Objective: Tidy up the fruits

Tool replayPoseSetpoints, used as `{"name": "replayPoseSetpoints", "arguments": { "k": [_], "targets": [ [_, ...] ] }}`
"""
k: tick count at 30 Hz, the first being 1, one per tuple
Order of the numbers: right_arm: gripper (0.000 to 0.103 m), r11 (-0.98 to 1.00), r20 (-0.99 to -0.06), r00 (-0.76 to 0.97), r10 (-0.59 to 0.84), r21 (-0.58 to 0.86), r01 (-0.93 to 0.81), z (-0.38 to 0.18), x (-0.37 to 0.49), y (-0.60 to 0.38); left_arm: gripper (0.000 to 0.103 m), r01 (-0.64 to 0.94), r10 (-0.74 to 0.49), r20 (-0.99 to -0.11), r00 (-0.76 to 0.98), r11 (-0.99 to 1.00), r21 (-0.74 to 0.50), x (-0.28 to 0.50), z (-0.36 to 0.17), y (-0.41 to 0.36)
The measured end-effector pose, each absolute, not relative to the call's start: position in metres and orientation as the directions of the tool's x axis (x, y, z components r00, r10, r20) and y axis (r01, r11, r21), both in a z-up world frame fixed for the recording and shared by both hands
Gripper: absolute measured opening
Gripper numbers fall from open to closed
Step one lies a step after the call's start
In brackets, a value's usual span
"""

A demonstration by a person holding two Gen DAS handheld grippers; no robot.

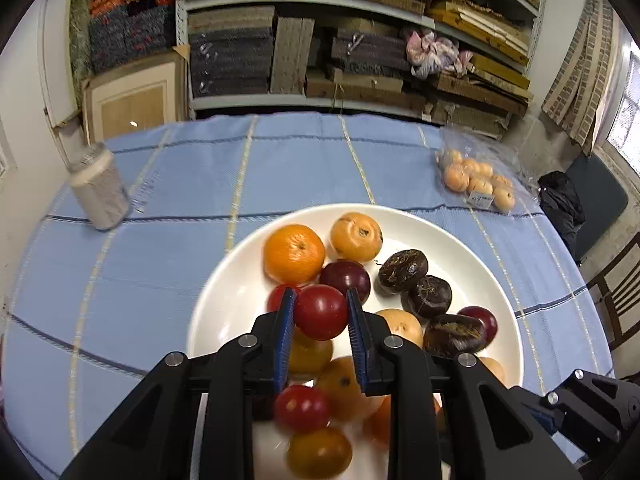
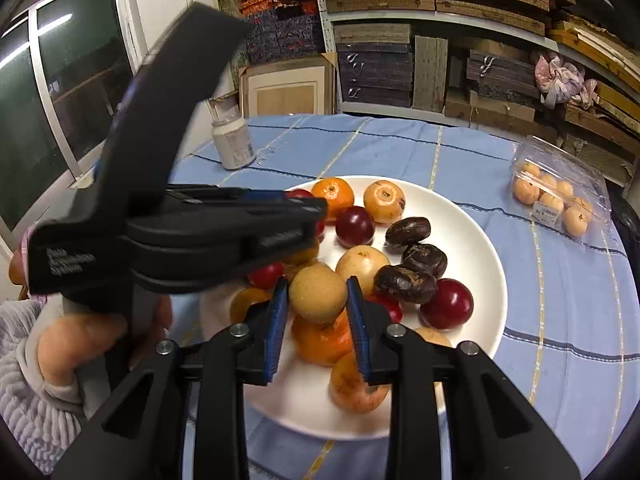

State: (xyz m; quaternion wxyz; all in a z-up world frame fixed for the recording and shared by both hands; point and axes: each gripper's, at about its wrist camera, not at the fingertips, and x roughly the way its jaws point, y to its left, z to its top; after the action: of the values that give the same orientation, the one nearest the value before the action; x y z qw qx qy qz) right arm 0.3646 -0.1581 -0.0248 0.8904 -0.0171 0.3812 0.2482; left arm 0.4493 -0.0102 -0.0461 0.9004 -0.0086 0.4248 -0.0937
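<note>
Nearest the left wrist camera, the left gripper (image 1: 321, 312) is seen closed on a red cherry tomato (image 1: 320, 312), which is clamped between the two blue pads and held above the white plate (image 1: 224, 288). In the right wrist view, the right gripper (image 2: 318, 299) is likewise closed, with a tan round fruit (image 2: 318, 294) pinched between its blue pads over the same plate. The left gripper's black body is also visible from the side in that view, carried by a hand (image 2: 80, 340) in a pale knitted sleeve (image 2: 28, 392) at the lower left.

Beneath both grippers, the plate is filled with mixed fruit: an orange mandarin (image 1: 294, 254) and a yellow-orange fruit (image 1: 356, 236) at the far side, dark red plums (image 1: 345, 278) near the middle, and three dark brown wrinkled fruits (image 1: 403, 271) toward the right. Further red and yellow tomatoes (image 1: 302, 408) are shown at the near rim.

The plate is set on a table covered by a blue checked cloth (image 1: 160, 264). Beyond it, a white jar (image 1: 100, 188) is placed at the far left, and a clear plastic pack of small orange fruits (image 1: 478, 184) at the far right. Shelves (image 1: 320, 0) stacked with boxes are seen behind the table.
</note>
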Motion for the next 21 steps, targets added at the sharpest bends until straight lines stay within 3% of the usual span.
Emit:
{"name": "replayPoseSetpoints", "arguments": {
  "k": [2, 3, 4, 5, 6, 11, 12, 14, 17, 21],
  "targets": [
    [0.029, 0.879, -0.686, 0.591, 0.424, 0.154, -0.452, -0.027, 0.368, -0.158, 0.026, 0.164, -0.185, -0.774, 0.605, 0.981, -0.106, 0.456, -0.054, -0.014],
    [0.029, 0.880, -0.680, 0.599, 0.423, 0.151, -0.449, -0.027, 0.367, -0.159, 0.031, 0.163, -0.183, -0.778, 0.601, 0.981, -0.105, 0.457, -0.057, -0.014],
    [0.038, 0.881, -0.675, 0.605, 0.424, 0.152, -0.447, -0.028, 0.367, -0.160, 0.037, 0.160, -0.182, -0.778, 0.602, 0.981, -0.106, 0.458, -0.058, -0.015],
    [0.056, 0.882, -0.672, 0.607, 0.425, 0.156, -0.445, -0.027, 0.366, -0.161, 0.050, 0.154, -0.180, -0.776, 0.605, 0.982, -0.107, 0.457, -0.057, -0.014],
    [0.062, 0.880, -0.664, 0.609, 0.433, 0.166, -0.445, -0.026, 0.363, -0.165, 0.060, 0.145, -0.175, -0.772, 0.611, 0.984, -0.108, 0.455, -0.055, -0.011],
    [0.067, 0.883, -0.576, 0.676, 0.459, 0.211, -0.420, 0.009, 0.338, -0.202, 0.072, 0.109, -0.154, -0.733, 0.662, 0.988, -0.110, 0.430, -0.020, 0.008],
    [0.071, 0.885, -0.524, 0.714, 0.464, 0.238, -0.401, 0.025, 0.324, -0.219, 0.077, 0.100, -0.149, -0.719, 0.679, 0.989, -0.111, 0.421, -0.010, 0.013],
    [0.094, 0.888, -0.447, 0.769, 0.457, 0.274, -0.369, 0.042, 0.299, -0.241, 0.087, 0.078, -0.126, -0.678, 0.724, 0.992, -0.100, 0.394, 0.012, 0.025],
    [0.097, 0.888, -0.348, 0.832, 0.431, 0.326, -0.324, 0.056, 0.257, -0.275, 0.098, 0.049, -0.077, -0.602, 0.795, 0.997, -0.062, 0.341, 0.036, 0.036],
    [0.098, 0.909, -0.336, 0.870, 0.362, 0.335, -0.249, 0.037, 0.212, -0.296, 0.099, 0.023, -0.029, -0.548, 0.836, 1.000, -0.019, 0.267, 0.033, 0.042]
  ]
}}
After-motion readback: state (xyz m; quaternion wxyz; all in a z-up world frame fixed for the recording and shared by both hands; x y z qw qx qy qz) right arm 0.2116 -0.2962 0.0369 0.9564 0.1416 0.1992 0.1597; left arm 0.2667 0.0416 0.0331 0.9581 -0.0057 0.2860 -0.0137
